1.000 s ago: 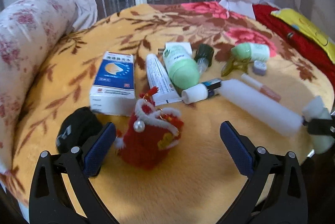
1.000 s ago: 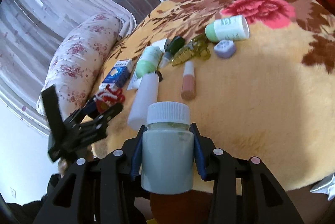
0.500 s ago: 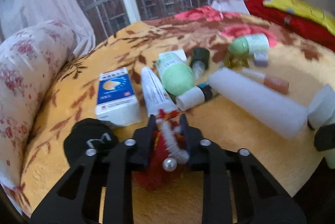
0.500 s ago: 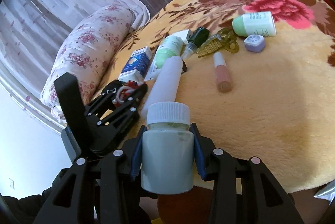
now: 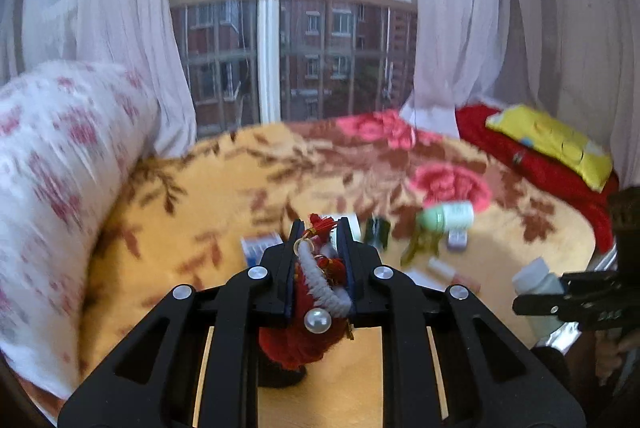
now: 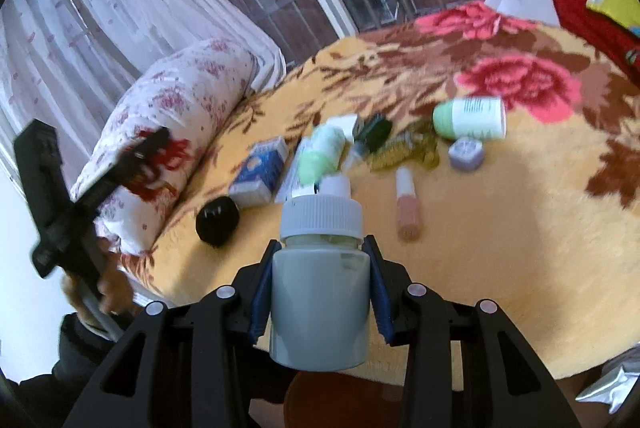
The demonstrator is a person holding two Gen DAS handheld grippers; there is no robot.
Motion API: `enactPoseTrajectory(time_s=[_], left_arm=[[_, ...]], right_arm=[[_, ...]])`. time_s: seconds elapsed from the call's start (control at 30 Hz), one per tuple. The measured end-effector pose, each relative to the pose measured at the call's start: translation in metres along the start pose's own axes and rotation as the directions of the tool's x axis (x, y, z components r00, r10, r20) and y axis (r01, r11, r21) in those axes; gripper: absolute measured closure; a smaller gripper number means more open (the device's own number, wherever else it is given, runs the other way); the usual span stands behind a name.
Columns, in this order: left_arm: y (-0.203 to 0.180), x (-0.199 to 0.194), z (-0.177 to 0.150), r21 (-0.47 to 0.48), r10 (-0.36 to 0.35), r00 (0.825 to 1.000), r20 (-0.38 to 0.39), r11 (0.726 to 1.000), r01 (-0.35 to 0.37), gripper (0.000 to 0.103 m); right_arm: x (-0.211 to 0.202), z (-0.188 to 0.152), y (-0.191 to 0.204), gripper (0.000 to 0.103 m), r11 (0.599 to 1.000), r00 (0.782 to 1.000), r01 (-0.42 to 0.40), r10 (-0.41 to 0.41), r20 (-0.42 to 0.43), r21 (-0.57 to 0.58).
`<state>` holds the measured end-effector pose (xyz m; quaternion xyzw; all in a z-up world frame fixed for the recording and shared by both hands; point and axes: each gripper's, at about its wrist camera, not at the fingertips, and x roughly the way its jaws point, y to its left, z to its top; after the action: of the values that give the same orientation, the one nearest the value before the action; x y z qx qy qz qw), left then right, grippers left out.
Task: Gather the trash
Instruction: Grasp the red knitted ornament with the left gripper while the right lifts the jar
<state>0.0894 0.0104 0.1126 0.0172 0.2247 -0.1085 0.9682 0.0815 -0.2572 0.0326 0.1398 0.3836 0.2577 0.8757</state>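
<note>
- Red plush ornament (image 5: 316, 312) is sitting clamped between the blue pads of the left gripper (image 5: 318, 228), jaws pressed nearly together on it; fuzzy red body, white chenille cord looping across it, a glossy pearl bead at the near end, a red tassel and thin gold ring poking out past the fingertips.
- Ornament is hanging above the blanket (image 5: 168, 228), not touching it; in the right wrist view it is showing as a red blur in the raised left gripper (image 6: 148, 152) in front of the pillow.
- Right gripper (image 6: 320, 256) is gripping a smooth grey-green plastic bottle (image 6: 320, 308) by its sides, jaws partly open around it; bottle is standing upright in the grip, cylindrical, with a ribbed white screw cap.
- Blanket is looking deep-piled and fleecy, yellow with brown leaves and pink-red flowers.
- Lying on it, near to far: a round black object (image 6: 217, 222), a pink-filled tube (image 6: 408, 210), a blue-and-white carton (image 6: 262, 174), a pale green bottle (image 6: 322, 156) on its side, a small lilac case (image 6: 465, 153), a green-capped white jar (image 6: 470, 118); all slightly blurred.
- Pillow (image 6: 176, 124) is lying along the left edge, white cotton printed with red flowers.
- Sheer curtains (image 5: 100, 8) are framing the window (image 5: 296, 44) behind.
</note>
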Motion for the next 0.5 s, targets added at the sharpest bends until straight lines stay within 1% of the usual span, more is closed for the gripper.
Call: enactPoseTrajectory(time_s=[0.1, 0.2, 0.27, 0.33, 0.37, 0.43, 0.5], left_arm=[[0.0, -0.021, 0.009, -0.007, 0.008, 0.999, 0.031, 1.0, -0.008, 0.086], [-0.017, -0.043, -0.003, 0.018, 0.008, 0.999, 0.032, 1.0, -0.008, 0.086], [-0.033, -0.056, -0.021, 0.032, 0.014, 1.0, 0.013, 0.999, -0.015, 0.086], [-0.046, -0.067, -0.045, 0.015, 0.015, 1.0, -0.02, 1.0, -0.014, 0.086], [-0.051, -0.071, -0.058, 0.007, 0.026, 0.999, -0.037, 1.0, -0.026, 0.086], [-0.06, -0.079, -0.082, 0.003, 0.057, 0.996, -0.065, 0.998, -0.057, 0.086], [-0.065, -0.083, -0.105, -0.014, 0.055, 0.994, -0.097, 0.998, -0.057, 0.086]], right_arm=[[-0.012, 0.002, 0.009, 0.062, 0.999, 0.999, 0.017, -0.016, 0.033, -0.029], [-0.025, -0.008, 0.024, 0.062, 0.997, 0.999, 0.002, 0.002, 0.043, -0.072], [-0.032, -0.018, 0.033, 0.062, 0.995, 0.999, -0.005, 0.009, 0.037, -0.098], [-0.038, -0.032, 0.041, 0.062, 0.994, 1.0, 0.002, 0.001, 0.031, -0.113], [-0.04, -0.039, 0.044, 0.062, 0.993, 1.0, 0.005, -0.001, 0.027, -0.12], [-0.045, -0.056, 0.052, 0.062, 0.99, 1.0, 0.023, -0.021, 0.018, -0.138], [-0.047, -0.076, 0.059, 0.062, 0.985, 0.999, 0.047, -0.048, 0.003, -0.165]])
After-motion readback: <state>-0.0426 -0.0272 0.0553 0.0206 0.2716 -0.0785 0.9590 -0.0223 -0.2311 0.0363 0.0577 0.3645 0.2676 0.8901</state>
